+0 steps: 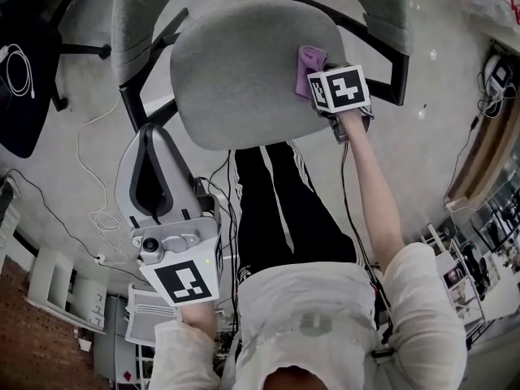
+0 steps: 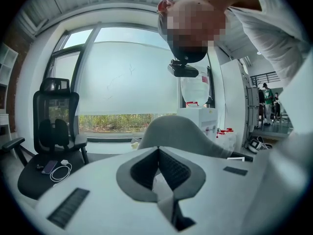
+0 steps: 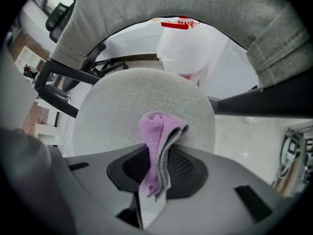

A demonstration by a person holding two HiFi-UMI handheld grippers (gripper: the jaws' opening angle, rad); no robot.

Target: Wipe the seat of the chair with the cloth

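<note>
Holding the left gripper (image 1: 153, 149) idle at near left, off the chair, jaws pressed together on nothing. Further out, pinching the purple cloth (image 3: 157, 131) in the right gripper (image 3: 159, 158), jaws clamped on a folded bunch of it, with the fold poking past the tips onto the near right part of the grey seat (image 1: 244, 63).

Judging from that: only a small wad meets the fabric, so risks dragging the hard jaw tips across the upholstery if tipped too flat. Risks also sliding off the right rim, being so close to it, and knocking the black arm frame (image 1: 396, 84) just beyond. Could tug the cloth loose on the rough weave, given the slack tail hanging back between the jaws. May swivel or roll the chair away under a firm push, with nothing seen steadying it. Leaves most of the seat, leftward and far toward the backrest (image 1: 134, 23), yet to be covered, and so invites a stretched, weak reach there.
</note>
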